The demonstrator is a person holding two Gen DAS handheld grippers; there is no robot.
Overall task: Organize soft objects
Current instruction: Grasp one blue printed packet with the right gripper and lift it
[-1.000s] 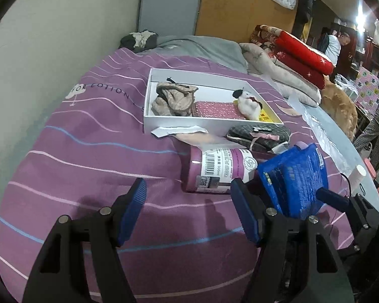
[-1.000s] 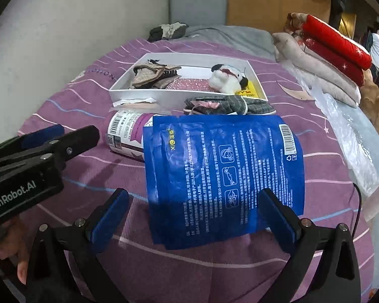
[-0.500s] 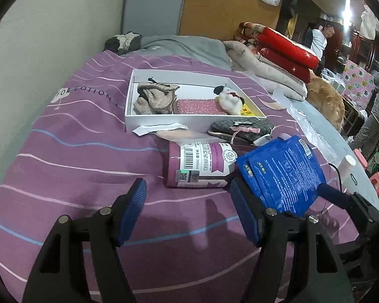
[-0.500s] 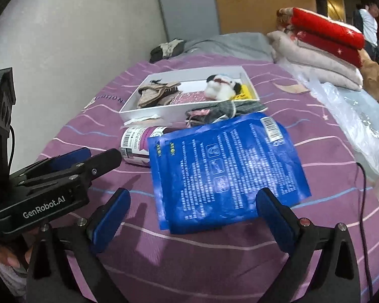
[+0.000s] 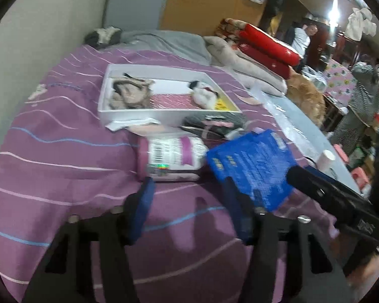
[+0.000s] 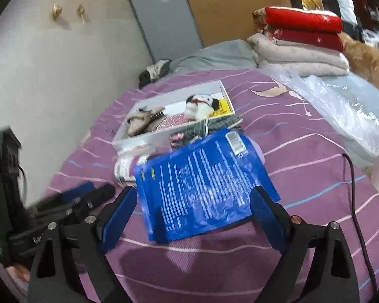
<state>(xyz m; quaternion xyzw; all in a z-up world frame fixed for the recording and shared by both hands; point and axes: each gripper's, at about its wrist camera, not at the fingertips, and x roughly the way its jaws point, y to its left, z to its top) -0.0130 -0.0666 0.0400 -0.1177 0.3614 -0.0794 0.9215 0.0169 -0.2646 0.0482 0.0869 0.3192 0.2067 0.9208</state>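
A white box (image 5: 164, 112) on the purple striped bedspread holds a beige cloth (image 5: 130, 93), a pink sparkly pad (image 5: 171, 99) and a black-and-white plush (image 5: 204, 96). A dark plaid pouch (image 5: 212, 125) and a purple-labelled pack (image 5: 171, 159) lie in front of it. A blue packet (image 6: 204, 189) lies flat on the bed between my right gripper's (image 6: 193, 216) open fingers, not clamped. My left gripper (image 5: 192, 210) is open and empty just short of the purple-labelled pack. The box also shows in the right wrist view (image 6: 149, 136).
Folded red and beige blankets (image 6: 300, 38) are stacked at the far right. A clear plastic sheet (image 6: 341, 111) and a black cable (image 6: 353, 189) lie on the right. A grey cloth (image 5: 164, 40) lies behind the box. A wall runs along the left. People stand in the room beyond.
Both grippers have pulled back and tilted, so the box looks further away. The blue packet stays between the right fingers. Both views are blurred by motion.
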